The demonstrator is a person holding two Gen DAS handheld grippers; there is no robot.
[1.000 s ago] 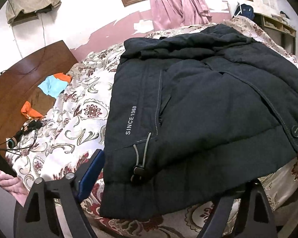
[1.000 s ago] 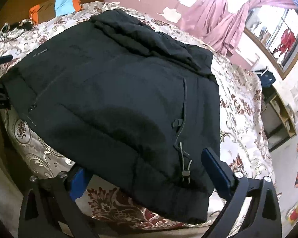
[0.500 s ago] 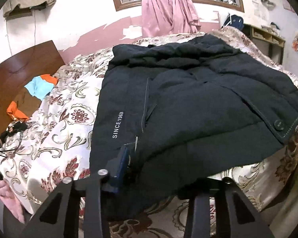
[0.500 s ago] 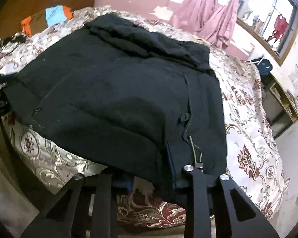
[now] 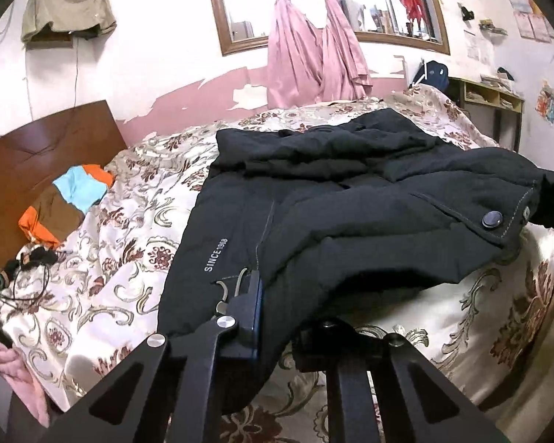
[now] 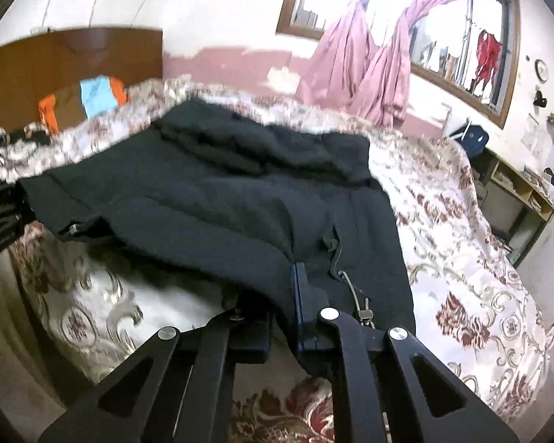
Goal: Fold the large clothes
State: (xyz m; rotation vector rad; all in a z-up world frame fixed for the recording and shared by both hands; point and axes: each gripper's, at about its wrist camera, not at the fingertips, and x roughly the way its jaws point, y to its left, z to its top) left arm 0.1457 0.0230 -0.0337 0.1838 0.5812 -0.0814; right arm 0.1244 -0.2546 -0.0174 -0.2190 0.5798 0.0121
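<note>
Left gripper point(image 5: 273, 317): its jaws are closing on the hem of the black padded jacket point(image 5: 351, 214), fabric pinched between them at lower centre of the left wrist view, beside the drawcord toggle point(image 5: 223, 304). Right gripper point(image 6: 282, 313): jaws narrow and clamped on the opposite hem corner, lower centre of the right wrist view. The jacket lies spread on the floral bedspread point(image 5: 122, 258), collar toward the top of the frame. Recommended procedure: raise both corners evenly, keep the hem taut between the grippers, carry it toward the collar. Uneven lift would likely skew the fold.
</note>
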